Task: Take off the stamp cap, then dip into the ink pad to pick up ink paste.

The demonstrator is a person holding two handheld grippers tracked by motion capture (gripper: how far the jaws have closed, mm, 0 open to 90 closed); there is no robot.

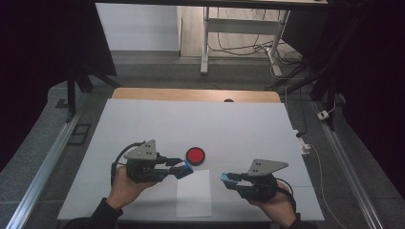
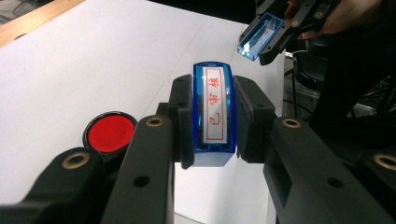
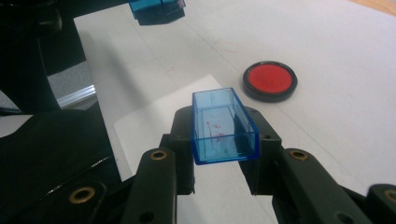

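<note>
My left gripper (image 1: 177, 168) (image 2: 214, 122) is shut on a blue stamp (image 1: 184, 170) (image 2: 214, 105); its white face with red characters looks toward the camera in the left gripper view. My right gripper (image 1: 234, 181) (image 3: 224, 140) is shut on the stamp's clear blue cap (image 1: 228, 178) (image 3: 223, 125), whose open side faces up. The two grippers point toward each other, apart, over a white sheet of paper (image 1: 193, 195) (image 3: 154, 116). A round red ink pad (image 1: 195, 155) (image 2: 110, 130) (image 3: 270, 79) in a black case lies on the table just beyond them.
A white cover (image 1: 191, 119) lies over the table, with a wooden edge (image 1: 196, 94) at the far side. Metal rails (image 1: 43, 167) run along both sides. Desk legs and cables (image 1: 239, 45) stand on the floor beyond.
</note>
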